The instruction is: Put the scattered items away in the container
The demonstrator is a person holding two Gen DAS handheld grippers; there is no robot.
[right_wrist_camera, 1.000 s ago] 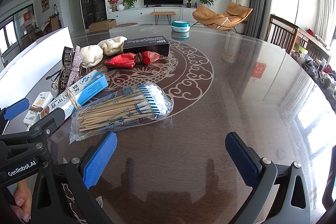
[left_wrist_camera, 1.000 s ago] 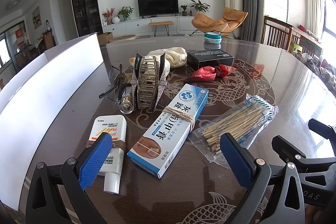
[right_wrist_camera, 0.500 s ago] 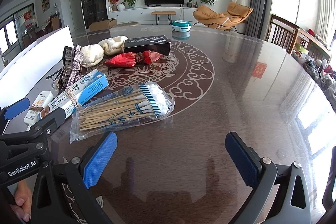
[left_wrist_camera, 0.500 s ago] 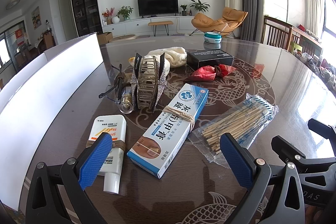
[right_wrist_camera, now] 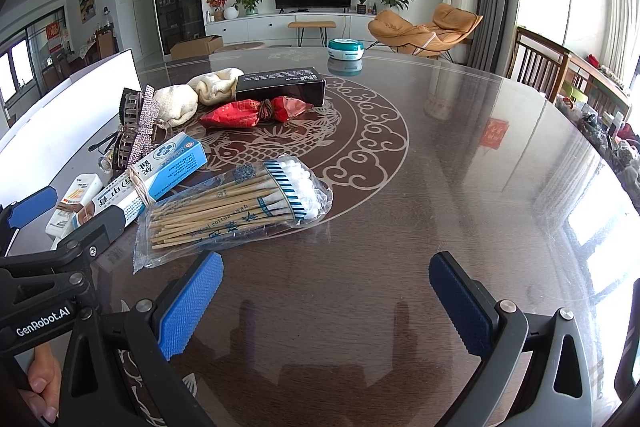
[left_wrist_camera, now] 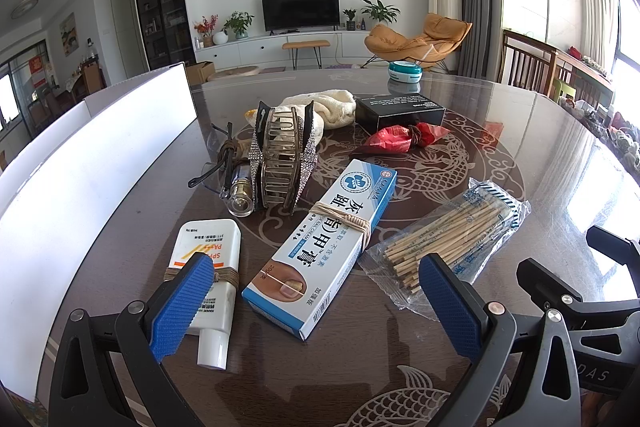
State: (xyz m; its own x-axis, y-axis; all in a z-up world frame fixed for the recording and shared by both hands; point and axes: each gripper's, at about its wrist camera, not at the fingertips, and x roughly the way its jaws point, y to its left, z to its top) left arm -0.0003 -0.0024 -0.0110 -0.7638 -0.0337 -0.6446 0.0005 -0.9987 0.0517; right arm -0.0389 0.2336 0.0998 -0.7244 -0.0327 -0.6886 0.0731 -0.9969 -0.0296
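Observation:
Scattered items lie on a dark round table. A blue-and-white ointment box (left_wrist_camera: 326,251) lies in front of my open left gripper (left_wrist_camera: 316,307), with a white sunscreen tube (left_wrist_camera: 208,275) under its left finger and a bag of cotton swabs (left_wrist_camera: 452,239) to its right. A rhinestone hair claw (left_wrist_camera: 282,163), a small flashlight (left_wrist_camera: 242,193), cream cloth (left_wrist_camera: 332,107), a black box (left_wrist_camera: 400,111) and a red packet (left_wrist_camera: 400,139) lie farther back. The white container wall (left_wrist_camera: 80,179) stands at the left. My right gripper (right_wrist_camera: 326,307) is open and empty, just short of the swab bag (right_wrist_camera: 236,211).
A teal round tin (right_wrist_camera: 346,49) sits at the table's far edge. Wooden chairs (right_wrist_camera: 536,67) stand at the right. The right half of the table (right_wrist_camera: 480,187) holds no items. My left gripper's body (right_wrist_camera: 52,267) is close at the right gripper's left.

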